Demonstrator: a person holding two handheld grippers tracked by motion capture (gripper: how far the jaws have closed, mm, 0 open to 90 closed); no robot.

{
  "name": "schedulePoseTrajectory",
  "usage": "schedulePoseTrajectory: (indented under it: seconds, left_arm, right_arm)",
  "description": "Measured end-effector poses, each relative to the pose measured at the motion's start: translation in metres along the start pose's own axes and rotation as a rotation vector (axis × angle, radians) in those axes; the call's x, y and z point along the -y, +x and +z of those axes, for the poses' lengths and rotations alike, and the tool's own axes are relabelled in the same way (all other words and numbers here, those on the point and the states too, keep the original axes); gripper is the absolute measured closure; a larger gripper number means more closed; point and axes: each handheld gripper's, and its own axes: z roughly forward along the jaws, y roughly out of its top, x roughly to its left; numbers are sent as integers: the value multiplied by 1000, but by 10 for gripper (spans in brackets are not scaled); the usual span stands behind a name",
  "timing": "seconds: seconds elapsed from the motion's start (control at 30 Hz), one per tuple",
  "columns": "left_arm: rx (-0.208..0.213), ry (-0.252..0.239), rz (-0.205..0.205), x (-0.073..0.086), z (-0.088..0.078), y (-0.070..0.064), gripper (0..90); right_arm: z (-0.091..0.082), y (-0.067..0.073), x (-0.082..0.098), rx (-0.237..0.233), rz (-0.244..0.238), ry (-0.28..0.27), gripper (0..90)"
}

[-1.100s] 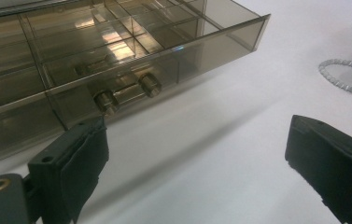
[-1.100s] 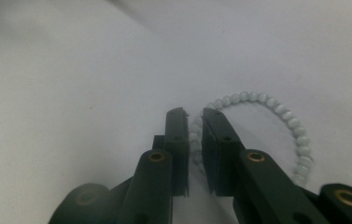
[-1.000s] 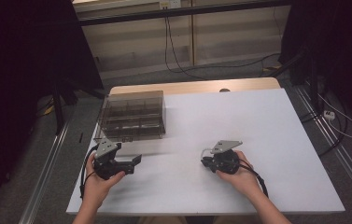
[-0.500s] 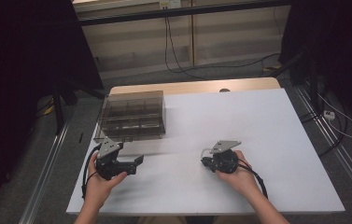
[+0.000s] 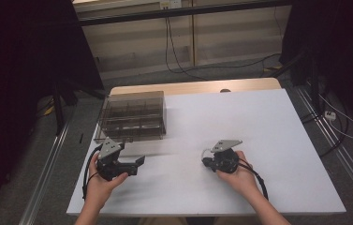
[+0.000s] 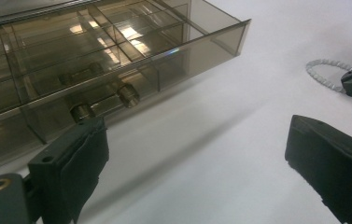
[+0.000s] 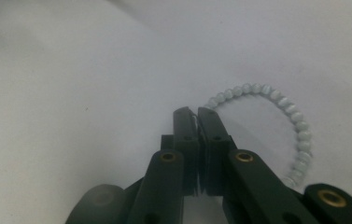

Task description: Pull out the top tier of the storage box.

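Presently the bead bracelet [image 7: 276, 107] is seen pinched, apparently by its cord, in the closed right gripper [image 7: 198, 114], loop trailing rightward over the table [image 5: 268, 122]; left gripper [image 6: 197, 154] open, empty, beside the organizer box [image 5: 134, 115].

Each black hand-held gripper [image 5: 139, 161] [image 5: 205, 162] is wearing a grey three-cornered plate and trailing a black cable; brass-coloured screw bushings are showing on its padded jaws. Forearms are showing bare.
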Motion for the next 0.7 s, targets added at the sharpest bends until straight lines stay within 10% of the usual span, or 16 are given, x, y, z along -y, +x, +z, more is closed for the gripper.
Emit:
schedulePoseTrajectory:
  seconds: [0.23,0.63,0.7]
  left_arm:
    - [-5,-1,-5,0,-1,2,64]
    - [3,9,4,1,2,-2,64]
    - [5,9,3,1,2,-2,64]
  right_arm:
    - [-3,6,-11,-25,-44,4,878]
    - [4,46,-30,-197,-108,-86,872]
    - [6,48,-30,-197,-91,-100,762]
